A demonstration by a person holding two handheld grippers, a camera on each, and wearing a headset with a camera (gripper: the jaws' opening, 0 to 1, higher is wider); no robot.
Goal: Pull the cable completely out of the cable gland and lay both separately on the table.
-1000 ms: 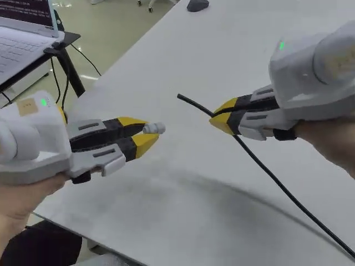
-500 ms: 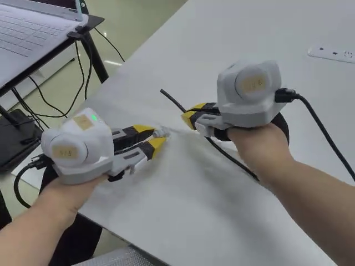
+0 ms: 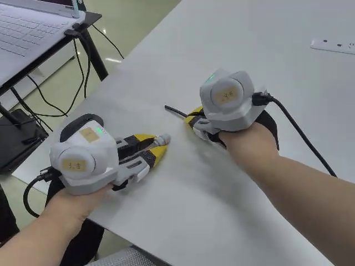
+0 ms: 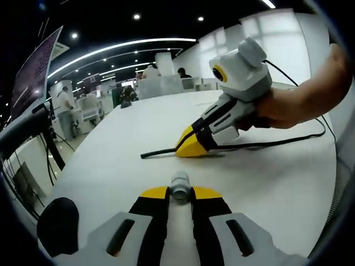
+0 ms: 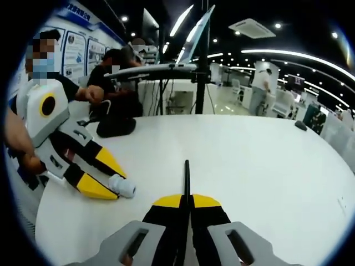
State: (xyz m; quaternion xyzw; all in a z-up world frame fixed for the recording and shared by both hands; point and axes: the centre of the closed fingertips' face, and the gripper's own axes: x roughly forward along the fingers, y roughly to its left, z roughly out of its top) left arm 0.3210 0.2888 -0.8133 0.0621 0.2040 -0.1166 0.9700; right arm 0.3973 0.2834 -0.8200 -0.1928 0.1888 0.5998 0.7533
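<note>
Left gripper (image 3: 160, 143) pinched narrow on the pale grey cable gland (image 3: 164, 138), gland poking out past the yellow tips, close to the white table (image 3: 249, 61); right gripper (image 3: 192, 117) clamped shut on the black cable (image 3: 174, 110), free end sticking out beyond the jaws and lying flat on the tabletop; cable and gland fully apart, the two grippers' tips near each other; laptop (image 3: 28, 27) on a stand off the table's left side; power strip (image 3: 333, 46) well apart, far right.
</note>
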